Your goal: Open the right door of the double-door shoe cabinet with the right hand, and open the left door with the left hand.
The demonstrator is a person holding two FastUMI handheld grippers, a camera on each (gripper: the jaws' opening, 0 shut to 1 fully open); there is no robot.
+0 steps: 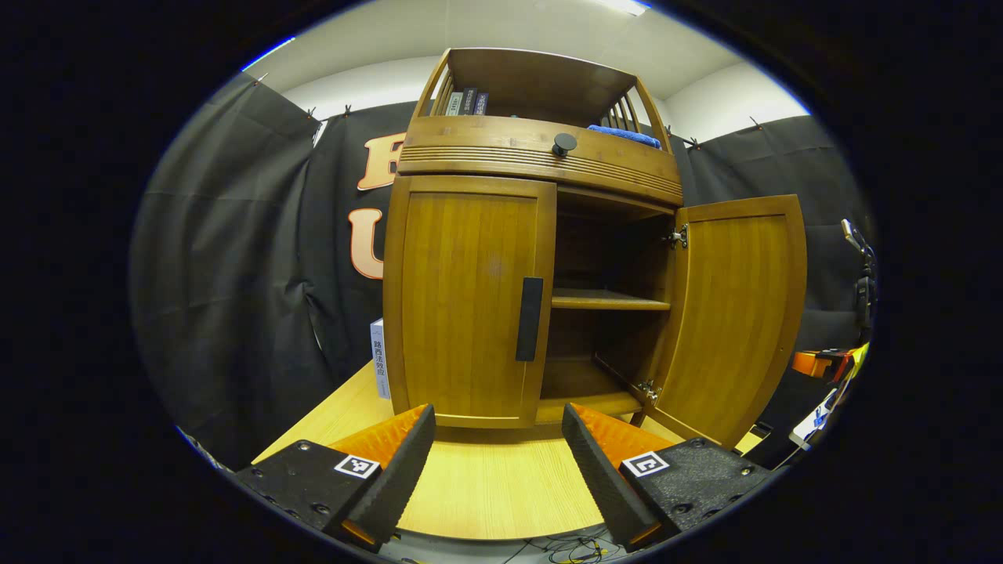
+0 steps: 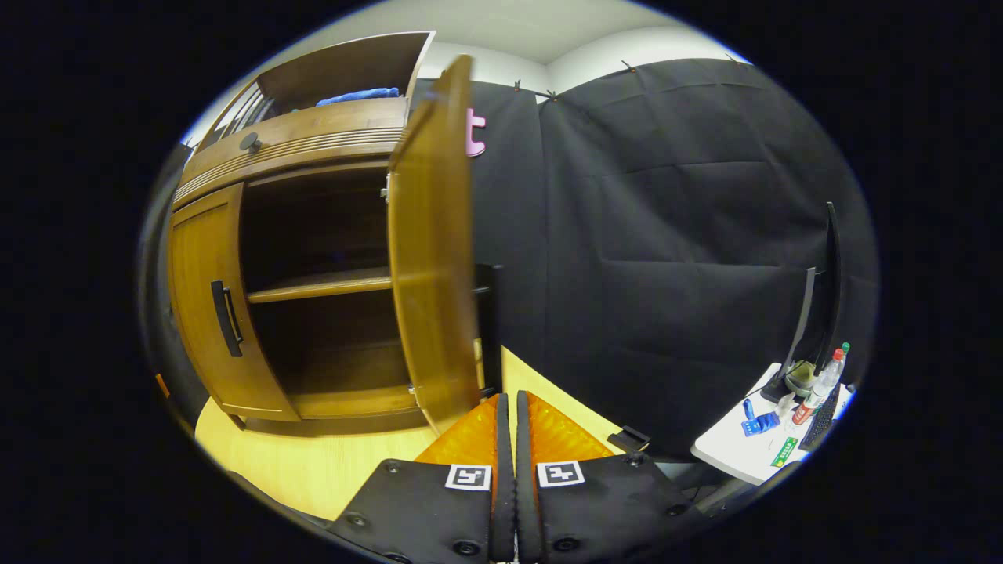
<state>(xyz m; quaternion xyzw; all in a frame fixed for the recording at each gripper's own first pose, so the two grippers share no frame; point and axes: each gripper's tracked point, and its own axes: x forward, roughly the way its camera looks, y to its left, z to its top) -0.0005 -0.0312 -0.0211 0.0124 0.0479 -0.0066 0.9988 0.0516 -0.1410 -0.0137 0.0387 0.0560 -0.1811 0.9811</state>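
The wooden shoe cabinet stands on a light wood table. Its left door is closed, with a black vertical handle at its inner edge. My left gripper is open, low in front of that door and apart from it. The right door is swung wide open, baring an inner shelf. In the right gripper view that door shows nearly edge-on, its black handle on the outer face. My right gripper is shut just below the handle, with nothing between its fingers. The left door stays closed.
The table has bare room in front of the cabinet. A white box stands by the cabinet's left side. A drawer knob, books and a blue cloth sit higher up. A white side table holds bottles.
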